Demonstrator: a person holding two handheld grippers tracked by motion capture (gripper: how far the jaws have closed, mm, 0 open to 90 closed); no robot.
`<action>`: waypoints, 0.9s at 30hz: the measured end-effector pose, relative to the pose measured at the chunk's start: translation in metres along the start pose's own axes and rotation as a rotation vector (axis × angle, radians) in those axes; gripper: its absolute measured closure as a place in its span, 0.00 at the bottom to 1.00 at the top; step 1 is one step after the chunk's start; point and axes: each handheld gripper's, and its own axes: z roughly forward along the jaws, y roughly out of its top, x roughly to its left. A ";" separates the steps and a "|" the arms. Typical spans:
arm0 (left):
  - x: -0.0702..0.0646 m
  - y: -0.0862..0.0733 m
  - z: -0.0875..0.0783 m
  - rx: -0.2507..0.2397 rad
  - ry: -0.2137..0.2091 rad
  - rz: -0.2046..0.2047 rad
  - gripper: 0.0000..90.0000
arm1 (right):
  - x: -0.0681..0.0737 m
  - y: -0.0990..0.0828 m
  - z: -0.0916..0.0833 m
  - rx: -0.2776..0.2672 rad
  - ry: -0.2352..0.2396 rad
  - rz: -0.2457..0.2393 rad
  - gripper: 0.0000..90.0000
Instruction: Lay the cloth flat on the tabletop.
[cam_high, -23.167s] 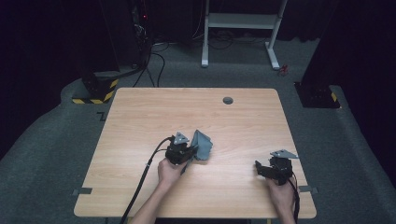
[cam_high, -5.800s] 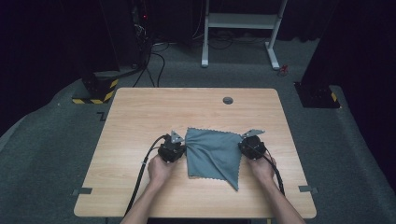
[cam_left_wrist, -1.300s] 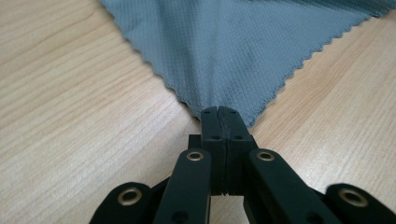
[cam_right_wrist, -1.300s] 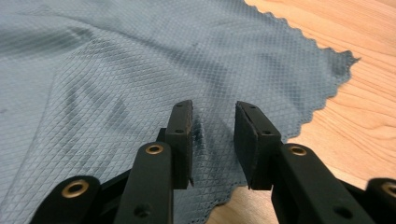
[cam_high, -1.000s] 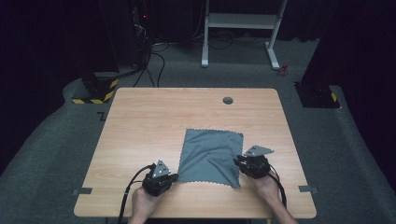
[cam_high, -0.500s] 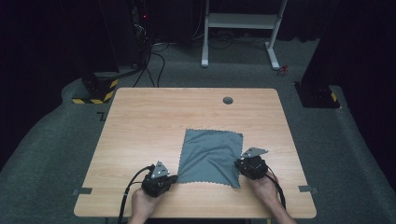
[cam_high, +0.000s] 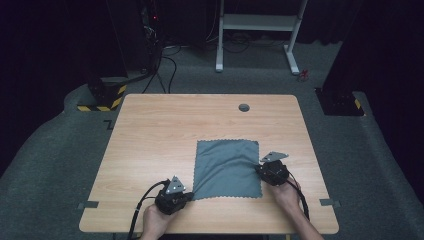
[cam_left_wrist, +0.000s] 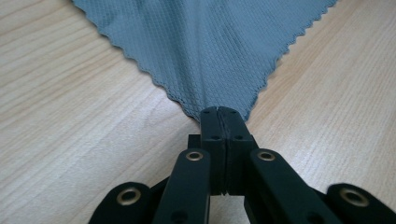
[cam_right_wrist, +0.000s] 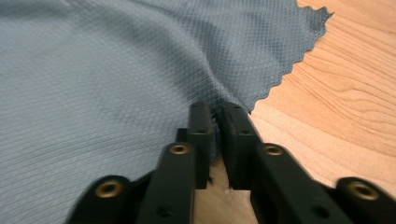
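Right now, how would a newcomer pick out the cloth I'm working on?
Look at the wooden table, then its near right part. The cloth lies flat there, a grey-blue square with scalloped edges, pinched at a corner by the left tool and at its right edge by the right tool.

The wooden table (cam_high: 165, 140) lies bare across its whole left half and far end, open for a hand to pass. The grey cloth (cam_high: 225, 167) lies flat on the right near part and blocks nothing above it. A small round hole (cam_high: 244, 107) sits near the far edge. The left gripper (cam_high: 189, 196) and right gripper (cam_high: 258, 169) occupy the cloth's near-left corner and right edge.
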 end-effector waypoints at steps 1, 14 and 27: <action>-0.001 0.000 0.000 -0.005 0.001 0.000 0.99 | 0.001 -0.002 -0.005 -0.017 0.009 0.000 0.90; 0.001 -0.002 0.000 -0.010 0.029 -0.007 0.98 | 0.040 -0.039 -0.028 -0.039 0.109 -0.072 0.91; -0.005 -0.001 -0.004 0.015 -0.004 0.013 0.98 | 0.043 -0.046 -0.040 0.000 0.126 -0.132 0.99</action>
